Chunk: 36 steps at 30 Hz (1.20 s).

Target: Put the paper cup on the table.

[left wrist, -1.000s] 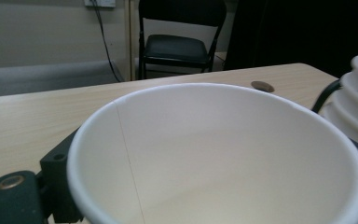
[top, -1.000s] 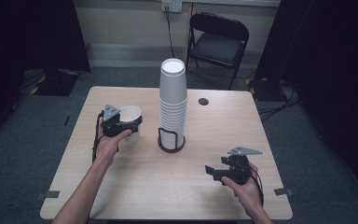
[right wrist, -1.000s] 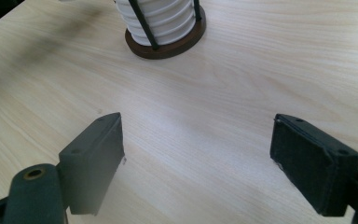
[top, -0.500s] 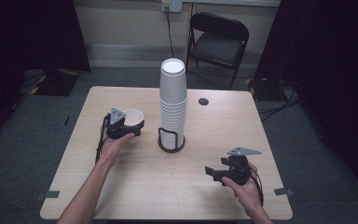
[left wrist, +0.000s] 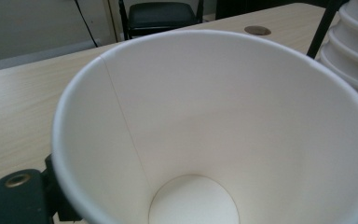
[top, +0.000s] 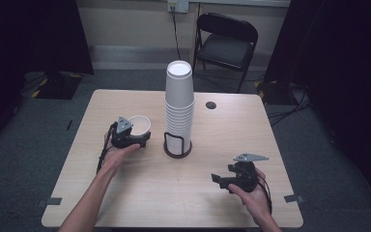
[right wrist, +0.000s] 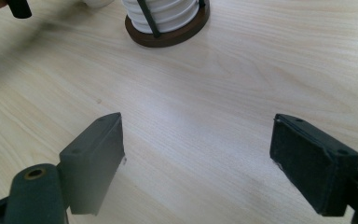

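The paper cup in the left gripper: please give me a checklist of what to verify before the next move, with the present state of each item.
1. Left gripper on the paper cup: its jaws have just been closing, cup between them; firm grip: cannot tell.
2. Cup upright, mouth up: ok in the high view.
3. Cup inside empty: ok.
4. Cup apart from the cup stack: ok, a gap shows, though the stack is close on its right.
5. Stack seated in its round holder: ok.
6. Right gripper open, nothing between its jaws, well away from the cup: ok.
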Each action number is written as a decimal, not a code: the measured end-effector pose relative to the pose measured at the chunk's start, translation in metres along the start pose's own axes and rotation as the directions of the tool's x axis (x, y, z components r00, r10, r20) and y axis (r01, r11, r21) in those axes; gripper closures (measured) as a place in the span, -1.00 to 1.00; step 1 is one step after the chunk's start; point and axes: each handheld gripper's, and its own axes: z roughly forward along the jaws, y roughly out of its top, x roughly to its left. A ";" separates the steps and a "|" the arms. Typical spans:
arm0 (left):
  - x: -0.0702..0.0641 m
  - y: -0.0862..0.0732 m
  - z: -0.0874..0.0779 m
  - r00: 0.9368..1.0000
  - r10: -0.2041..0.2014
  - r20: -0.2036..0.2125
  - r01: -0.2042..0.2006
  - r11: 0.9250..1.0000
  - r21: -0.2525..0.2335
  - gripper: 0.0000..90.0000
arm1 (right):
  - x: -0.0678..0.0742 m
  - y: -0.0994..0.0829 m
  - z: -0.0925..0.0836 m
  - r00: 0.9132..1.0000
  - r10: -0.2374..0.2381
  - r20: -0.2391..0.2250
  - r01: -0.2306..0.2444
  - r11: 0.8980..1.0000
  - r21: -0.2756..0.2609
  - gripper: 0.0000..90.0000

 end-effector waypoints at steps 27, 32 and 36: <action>-0.004 -0.013 -0.040 0.999 -0.027 0.024 0.023 0.990 0.138 -0.65 | -0.002 0.000 -0.003 1.000 0.008 0.017 -0.007 1.000 -0.015 -0.62; -0.008 -0.008 -0.056 0.992 -0.109 0.071 0.099 0.987 0.127 -0.65 | -0.005 -0.002 -0.004 1.000 0.017 0.025 -0.016 1.000 -0.018 -0.62; -0.016 -0.006 -0.073 0.992 -0.096 0.084 0.088 0.991 0.097 -0.65 | -0.005 -0.003 -0.005 1.000 0.016 0.026 -0.016 1.000 -0.018 -0.61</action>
